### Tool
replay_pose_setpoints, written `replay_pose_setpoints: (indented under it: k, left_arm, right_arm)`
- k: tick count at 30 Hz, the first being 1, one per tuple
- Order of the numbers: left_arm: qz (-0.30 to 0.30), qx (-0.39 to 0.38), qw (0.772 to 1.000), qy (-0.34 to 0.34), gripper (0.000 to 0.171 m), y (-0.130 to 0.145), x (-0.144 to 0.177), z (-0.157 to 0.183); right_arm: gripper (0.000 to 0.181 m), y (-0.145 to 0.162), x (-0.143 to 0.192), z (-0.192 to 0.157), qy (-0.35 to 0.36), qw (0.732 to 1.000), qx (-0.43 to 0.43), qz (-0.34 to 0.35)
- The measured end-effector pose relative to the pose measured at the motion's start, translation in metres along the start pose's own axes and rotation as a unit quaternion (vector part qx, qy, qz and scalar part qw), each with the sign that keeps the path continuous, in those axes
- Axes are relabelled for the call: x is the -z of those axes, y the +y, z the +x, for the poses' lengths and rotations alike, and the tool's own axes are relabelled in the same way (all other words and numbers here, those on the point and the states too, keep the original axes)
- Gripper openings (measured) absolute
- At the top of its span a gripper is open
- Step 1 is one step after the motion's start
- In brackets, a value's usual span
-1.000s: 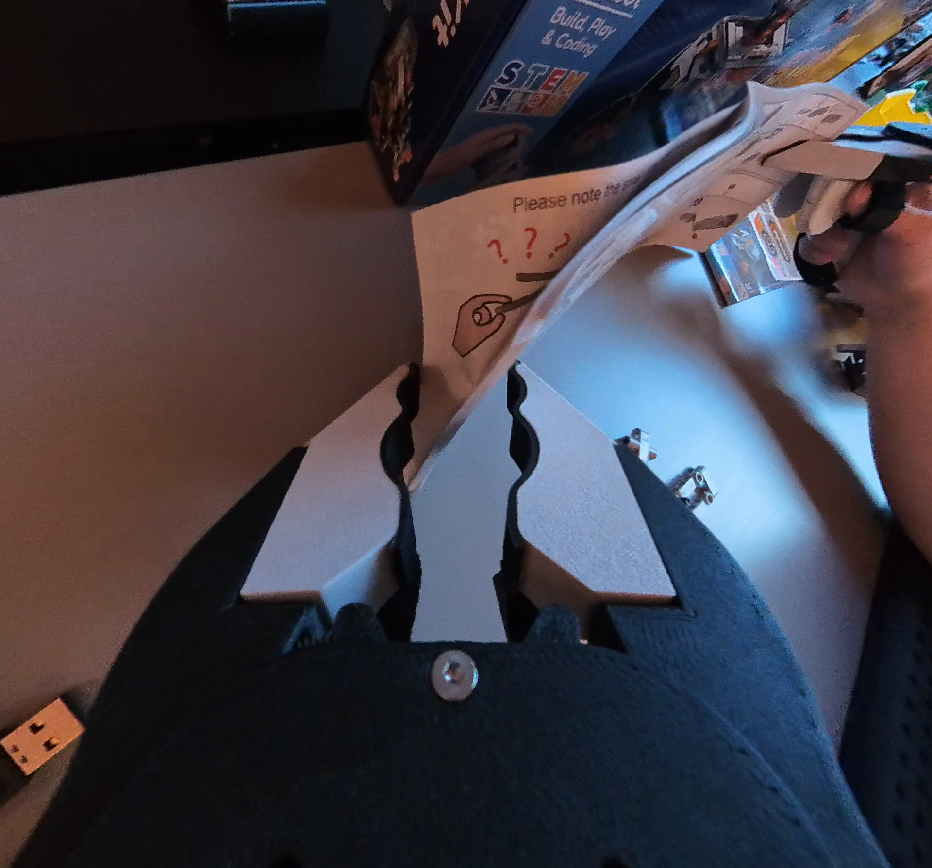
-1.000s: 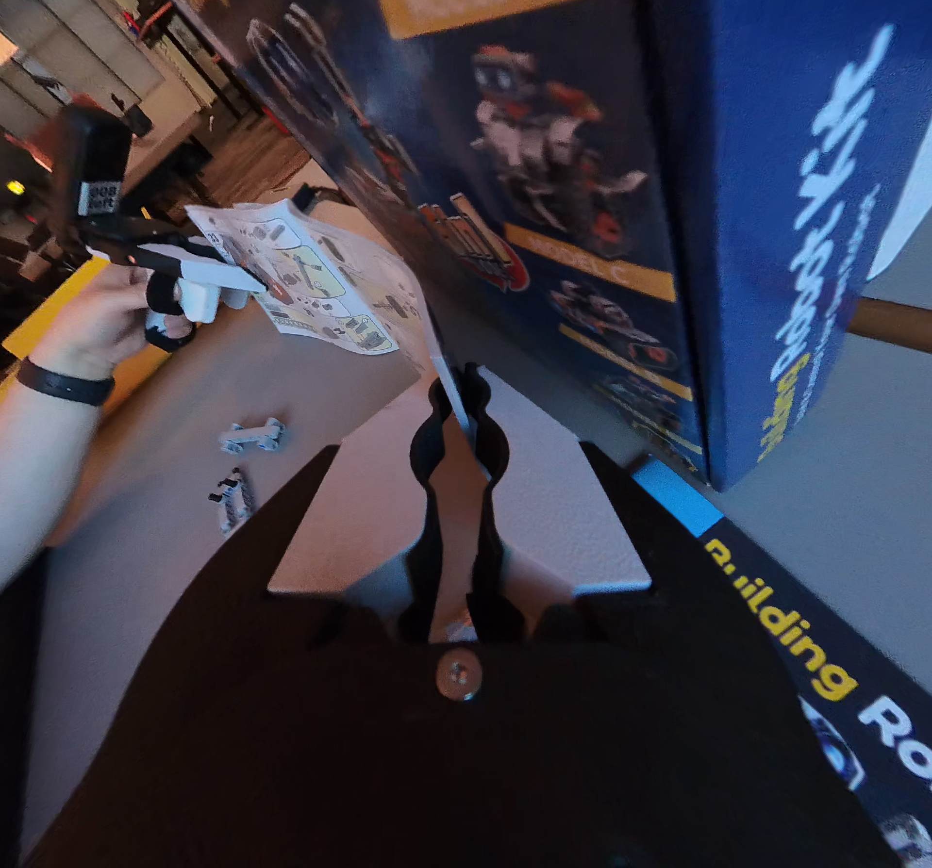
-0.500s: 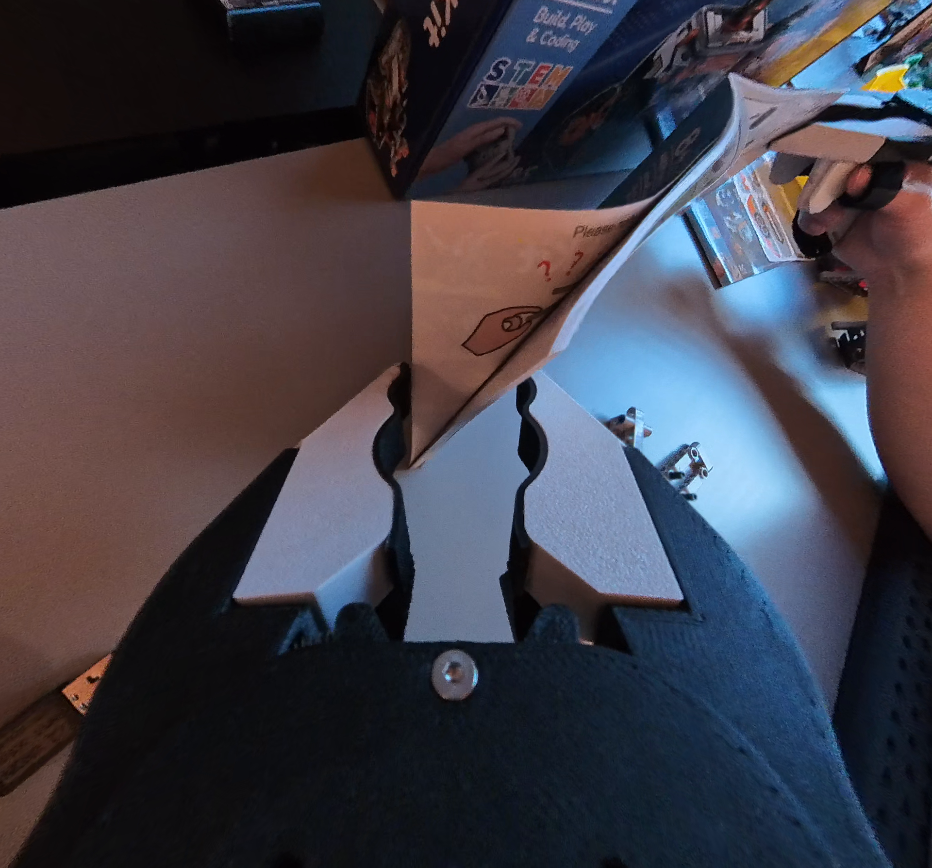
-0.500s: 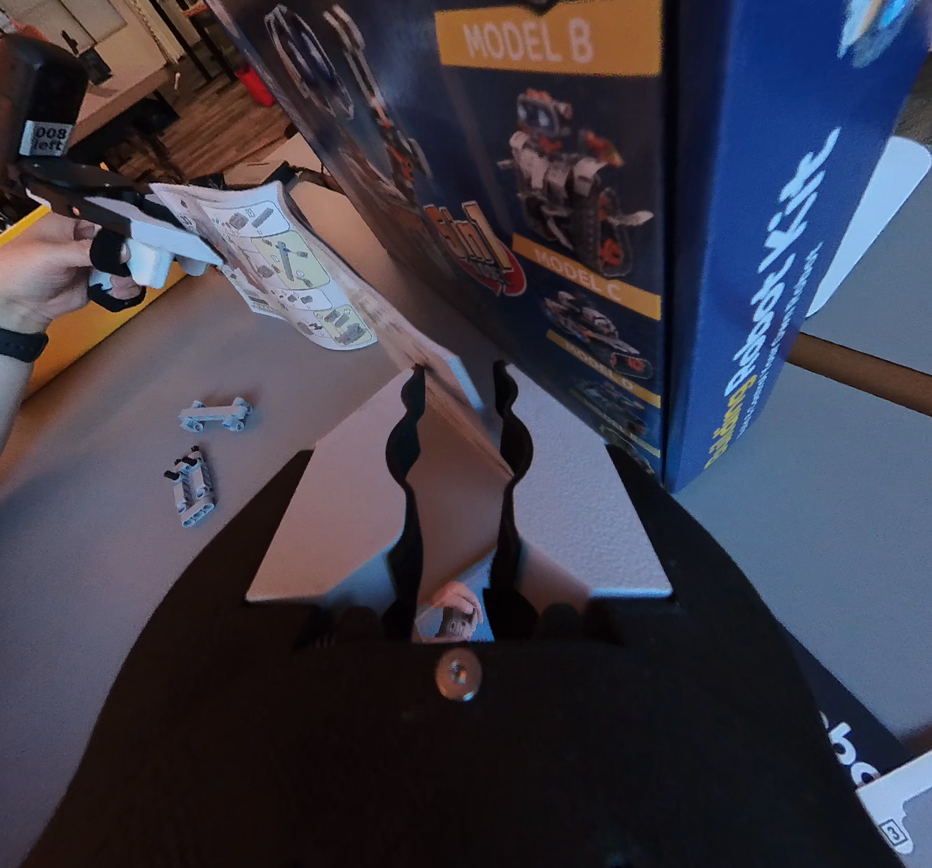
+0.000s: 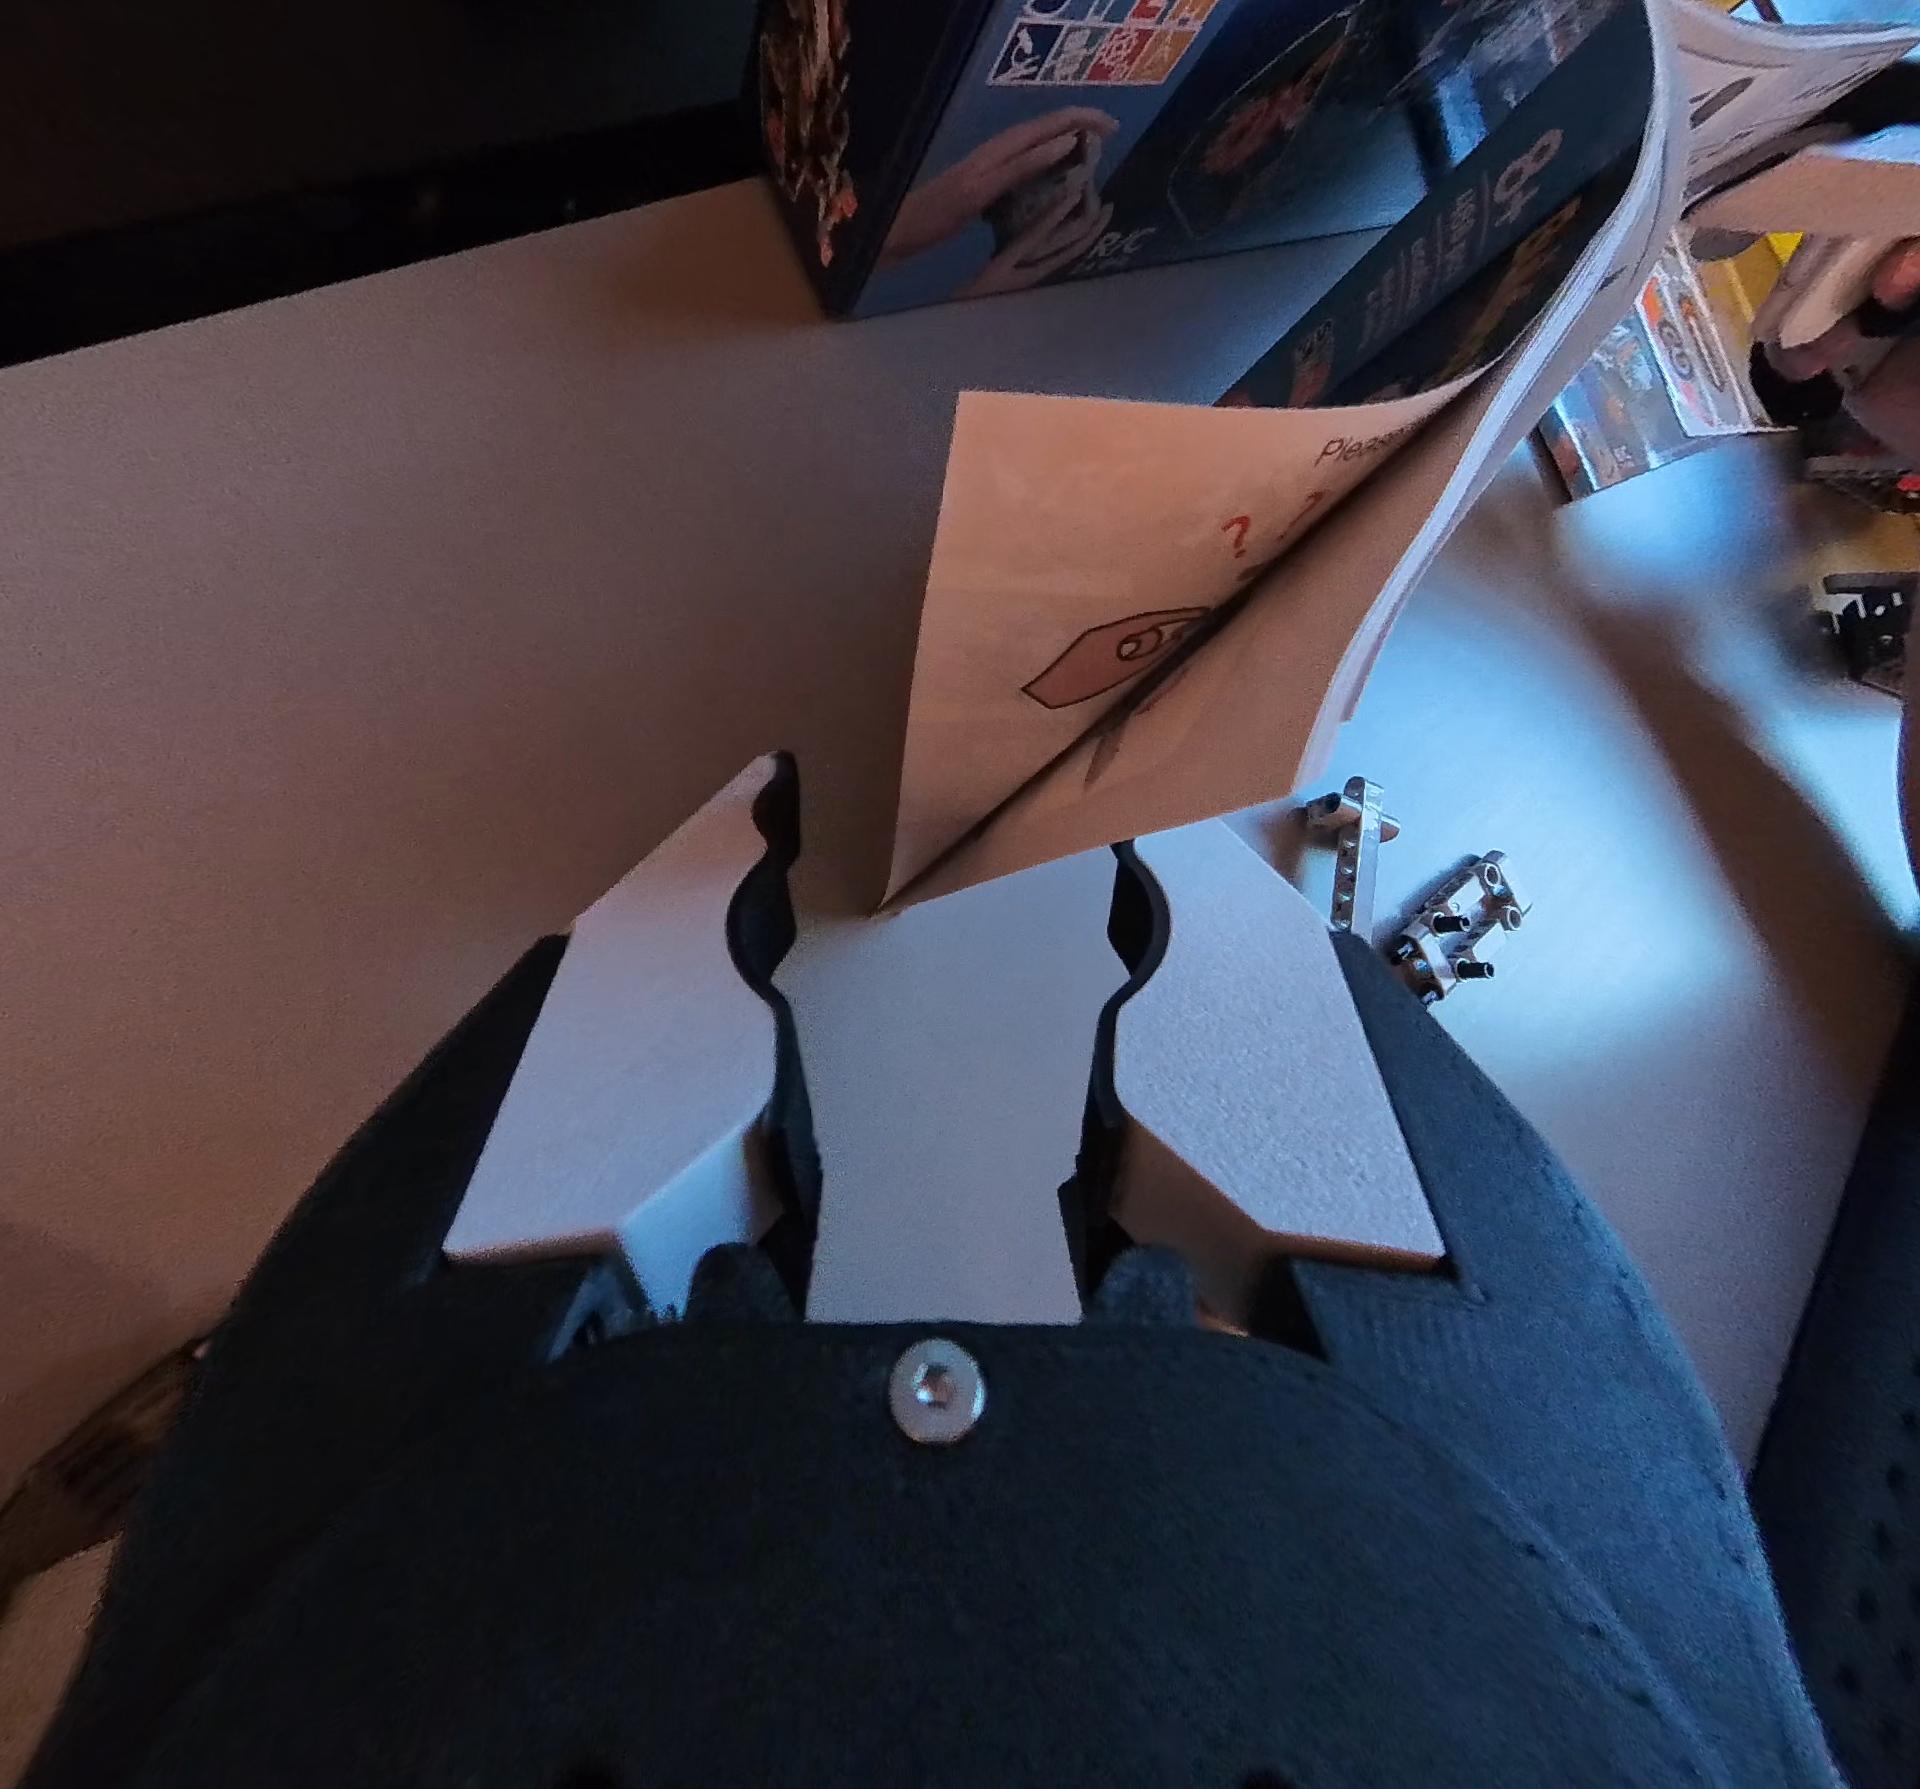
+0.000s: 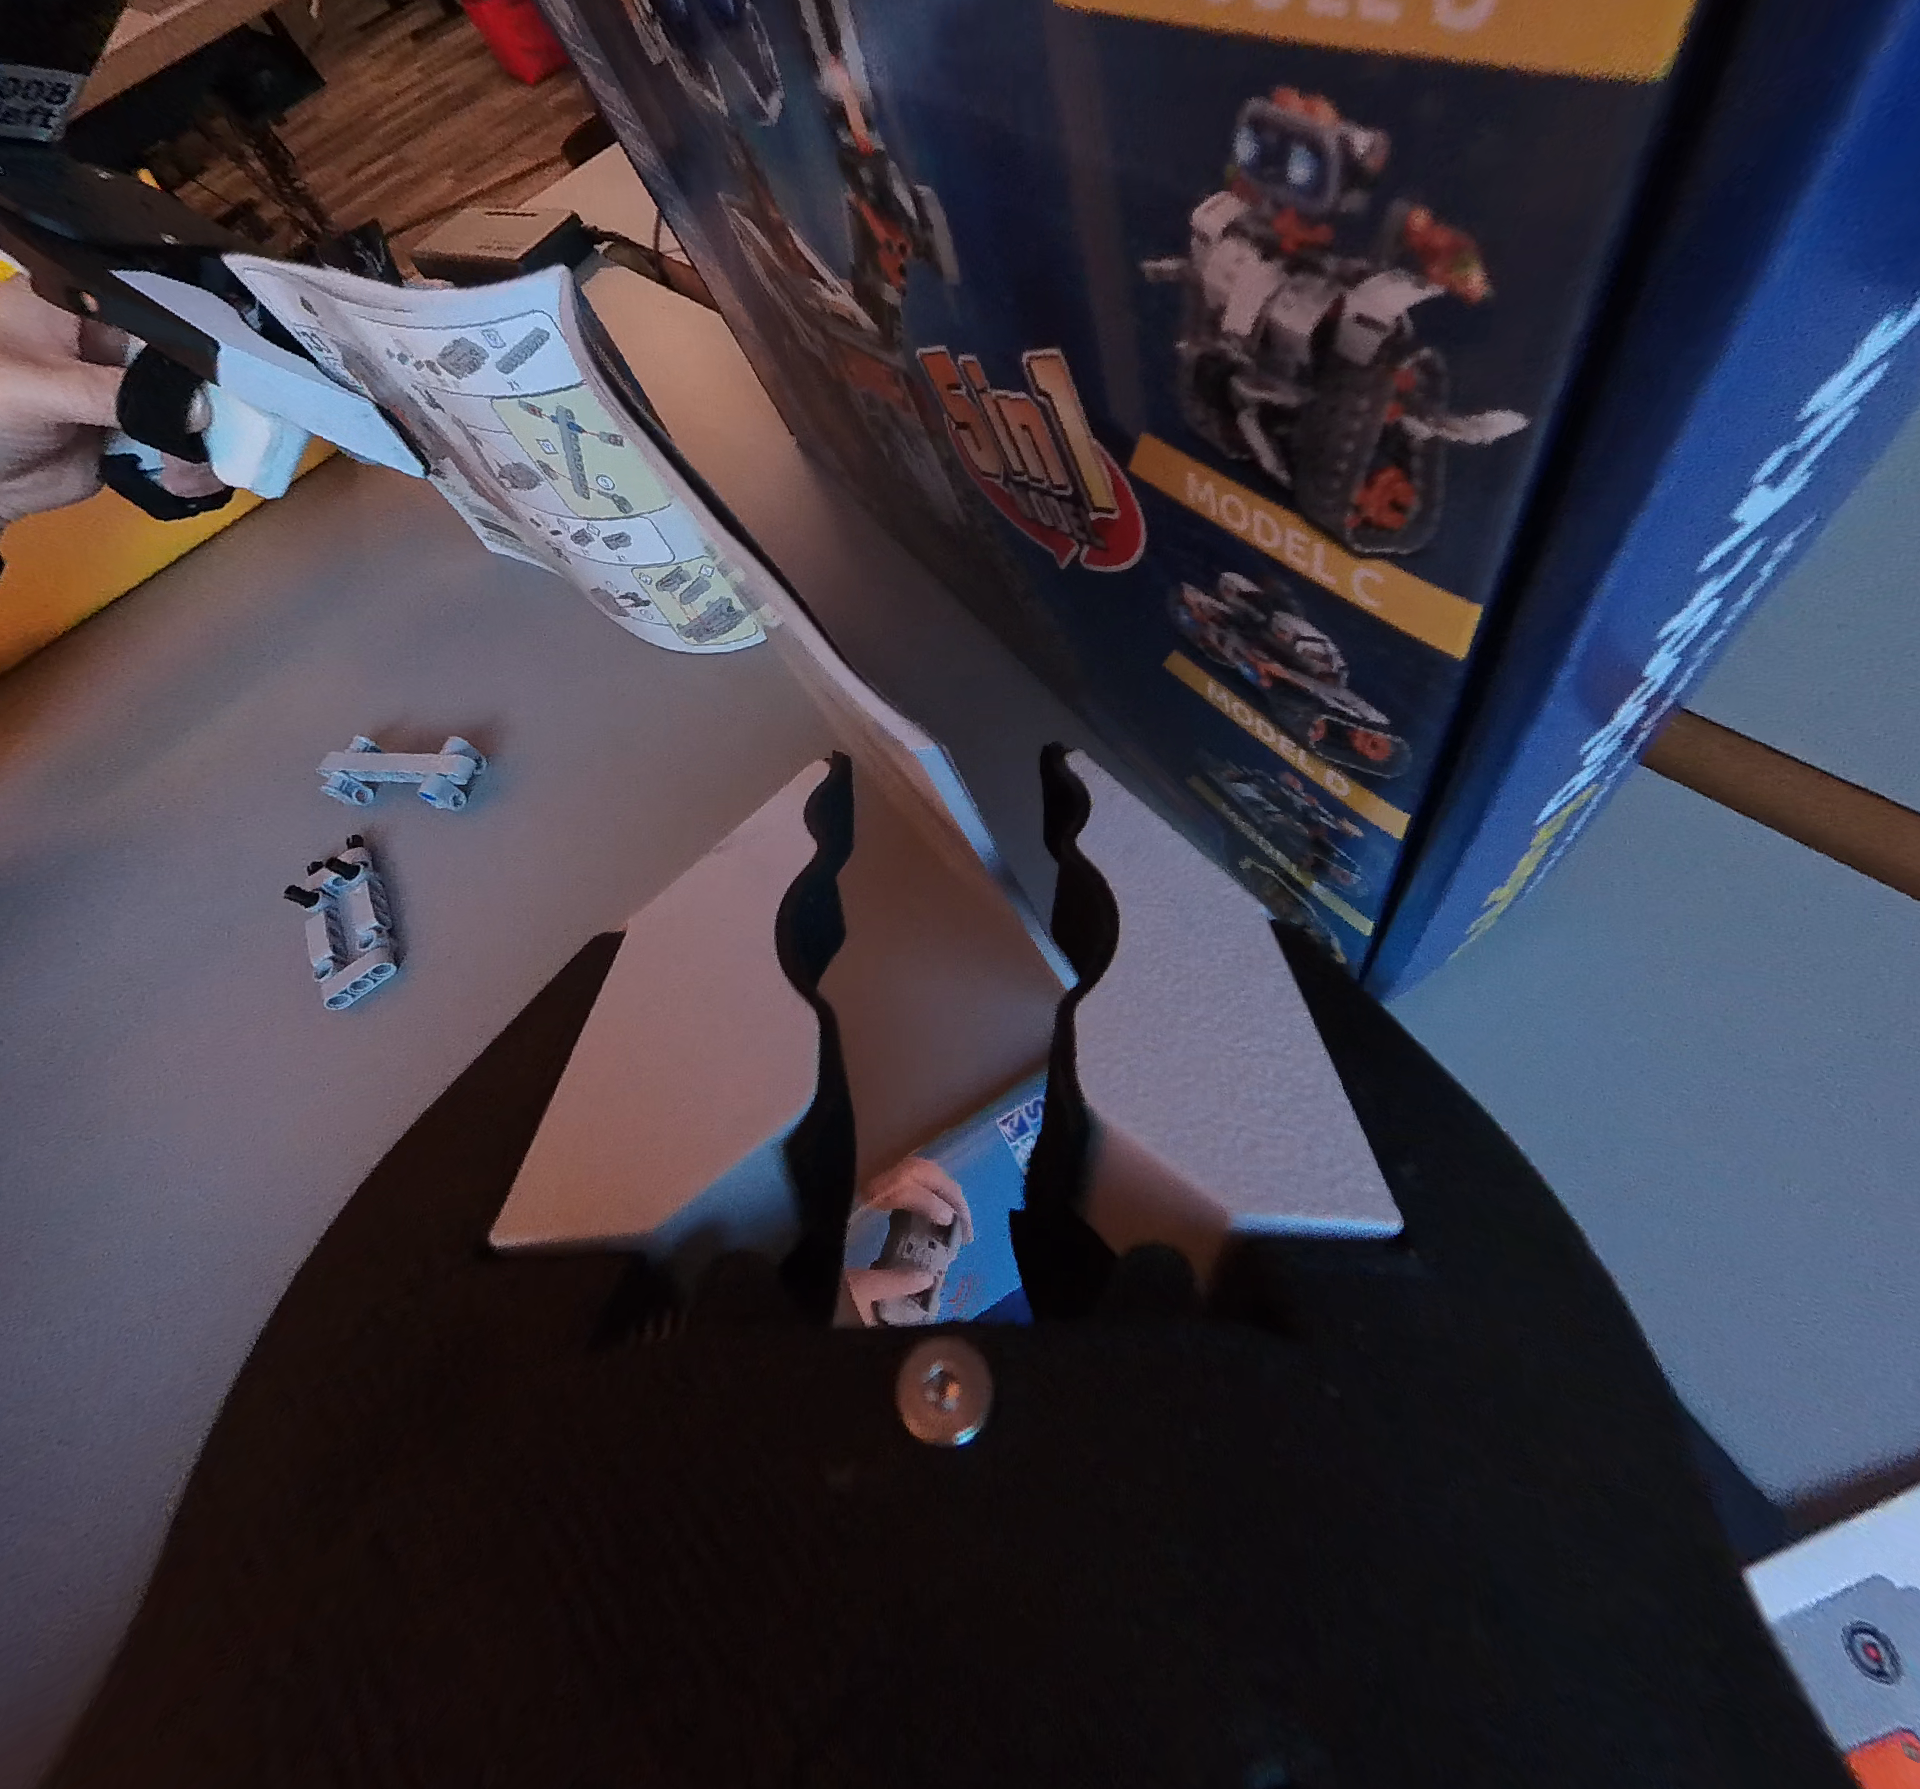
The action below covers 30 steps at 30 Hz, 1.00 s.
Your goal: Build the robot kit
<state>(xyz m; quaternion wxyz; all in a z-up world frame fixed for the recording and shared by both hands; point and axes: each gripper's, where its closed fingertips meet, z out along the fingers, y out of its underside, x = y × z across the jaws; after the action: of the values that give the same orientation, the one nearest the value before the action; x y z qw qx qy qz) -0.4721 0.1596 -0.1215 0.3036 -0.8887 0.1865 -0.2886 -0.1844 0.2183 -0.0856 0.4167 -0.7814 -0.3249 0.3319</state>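
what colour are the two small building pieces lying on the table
Light grey, one with short black pins; the two small building pieces on the table show best in the right wrist view.

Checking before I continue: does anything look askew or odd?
Yes: the booklet hangs above the table, splayed and bent, one corner inside the open left claw, unclamped.

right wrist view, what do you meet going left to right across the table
hand on the other gripper → grey toy parts → open instruction booklet → right gripper, open around the booklet's corner → tall blue box
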Motion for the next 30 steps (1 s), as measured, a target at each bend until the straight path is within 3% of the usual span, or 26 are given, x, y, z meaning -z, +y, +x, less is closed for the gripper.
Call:
replay_pose_setpoints:
  k: [11, 13, 14, 17, 23, 30]
  left_arm:
    - [0.006, -0.055, 0.998, -0.010, 0.077, -0.002, 0.001, 0.003]
    - [0.017, -0.075, 0.997, 0.000, 0.076, -0.004, 0.000, 0.008]
    - [0.026, -0.087, 0.996, 0.010, 0.073, -0.006, 0.000, 0.012]
    - [0.042, -0.118, 0.992, 0.027, 0.060, -0.008, -0.001, 0.021]
    - [0.069, -0.135, 0.985, 0.082, 0.006, -0.009, 0.001, 0.038]
    - [0.111, 0.016, 0.985, 0.132, 0.004, -0.030, 0.004, 0.030]
  right_arm:
    - [0.038, 0.003, 0.000, 0.000, -0.010, 1.000, -0.016, 0.005]
    - [0.030, 0.005, -0.003, -0.003, -0.025, 0.999, -0.024, 0.006]
    - [0.018, 0.006, -0.005, -0.008, -0.043, 0.999, -0.029, 0.004]
    - [0.009, 0.007, -0.006, -0.013, -0.068, 0.996, -0.050, 0.008]
    - [0.003, 0.009, -0.003, -0.016, -0.100, 0.990, -0.098, 0.003]
    - [0.003, 0.005, 0.003, -0.011, -0.092, 0.984, -0.150, -0.006]
